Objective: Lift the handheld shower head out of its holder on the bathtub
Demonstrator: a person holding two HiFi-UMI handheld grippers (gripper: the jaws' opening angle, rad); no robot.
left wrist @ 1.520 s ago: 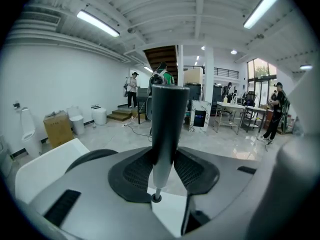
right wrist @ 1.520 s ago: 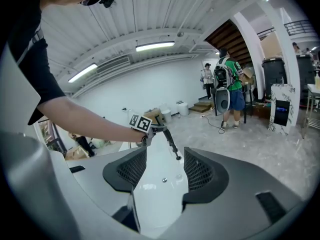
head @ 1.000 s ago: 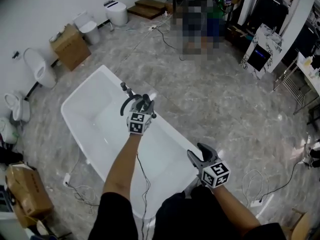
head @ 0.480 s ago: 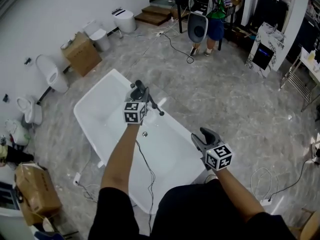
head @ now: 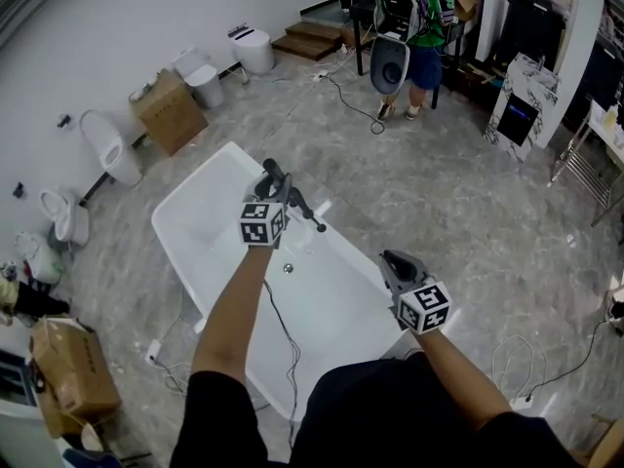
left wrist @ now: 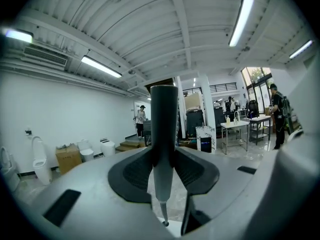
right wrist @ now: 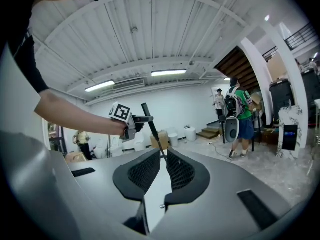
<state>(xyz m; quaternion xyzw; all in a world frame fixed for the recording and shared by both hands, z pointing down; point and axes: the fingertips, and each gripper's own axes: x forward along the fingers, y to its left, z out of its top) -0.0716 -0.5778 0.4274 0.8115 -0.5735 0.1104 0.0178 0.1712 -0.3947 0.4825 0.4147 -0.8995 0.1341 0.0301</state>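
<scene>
The dark stick-shaped shower head [head: 304,214] hangs in the air above the white bathtub [head: 331,310], tilted, with my left gripper [head: 276,188] shut on its handle. In the left gripper view the handle [left wrist: 164,114] stands upright between the two pads [left wrist: 136,170]. My right gripper [head: 393,261] hovers over the tub's right rim; its jaws are closing and hold nothing. The right gripper view shows its tips [right wrist: 163,156] almost together, with the left gripper [right wrist: 131,125] and the shower head [right wrist: 149,118] beyond them.
Toilets [head: 105,144] and a cardboard box [head: 168,110] line the left wall. Another box [head: 63,378] sits at the bottom left. A person with a backpack [head: 405,18] stands at the back. Cables [head: 546,369] trail over the floor on the right.
My left gripper has risen with the shower head, which now sits clear above the tub. The right gripper's jaws have gone from wide open to nearly together.
</scene>
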